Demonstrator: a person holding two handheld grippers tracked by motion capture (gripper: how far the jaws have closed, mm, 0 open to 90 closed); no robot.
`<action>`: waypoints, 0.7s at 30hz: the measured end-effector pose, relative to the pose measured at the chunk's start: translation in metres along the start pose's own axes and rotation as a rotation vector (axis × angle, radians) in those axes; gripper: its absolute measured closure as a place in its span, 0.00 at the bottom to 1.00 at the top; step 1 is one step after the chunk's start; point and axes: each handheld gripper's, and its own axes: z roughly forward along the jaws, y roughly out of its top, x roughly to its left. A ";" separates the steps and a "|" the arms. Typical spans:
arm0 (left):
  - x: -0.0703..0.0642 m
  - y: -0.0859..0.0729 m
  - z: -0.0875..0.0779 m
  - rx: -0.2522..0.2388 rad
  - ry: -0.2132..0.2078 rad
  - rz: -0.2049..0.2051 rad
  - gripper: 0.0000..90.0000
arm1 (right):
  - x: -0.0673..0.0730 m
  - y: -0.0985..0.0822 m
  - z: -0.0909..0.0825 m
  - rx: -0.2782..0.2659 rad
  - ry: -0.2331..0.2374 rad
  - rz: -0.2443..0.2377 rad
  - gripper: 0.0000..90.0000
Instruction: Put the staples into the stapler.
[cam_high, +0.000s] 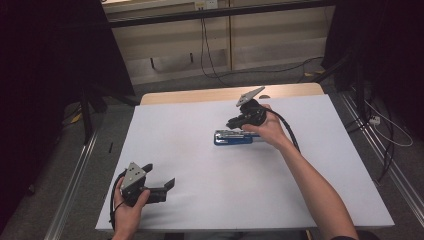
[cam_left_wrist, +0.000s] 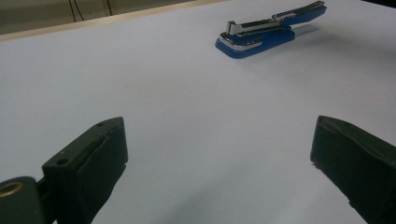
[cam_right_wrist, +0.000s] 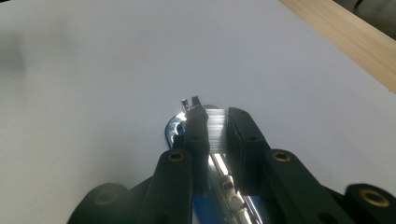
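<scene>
A: In the right gripper view, how much of the stapler (cam_right_wrist: 205, 140) shows?
B: Little; the jaws cover its sides (the blue base runs off the bottom edge).
A: And from above?
B: The hand (cam_high: 270, 127) hides its rear end.

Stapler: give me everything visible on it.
The stapler has a blue base and blue top handle with a shiny metal magazine arm between them. It lies flat on the white table, toward the far side, its metal nose pointing to the left in the high view. The top arm looks raised at its rear end. The right gripper is closed on a block of staples above the open magazine. Nothing else touches it.
</scene>
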 end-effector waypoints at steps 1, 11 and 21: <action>0.000 0.000 0.000 0.002 0.001 0.000 0.05 | 0.001 0.001 0.001 0.002 0.008 -0.006 0.88; 0.001 0.000 0.000 0.001 0.000 0.001 0.05 | 0.003 0.003 0.008 -0.026 0.040 0.013 0.88; 0.001 0.000 0.000 0.000 0.003 0.001 0.05 | 0.001 0.002 0.014 -0.055 0.049 -0.002 0.88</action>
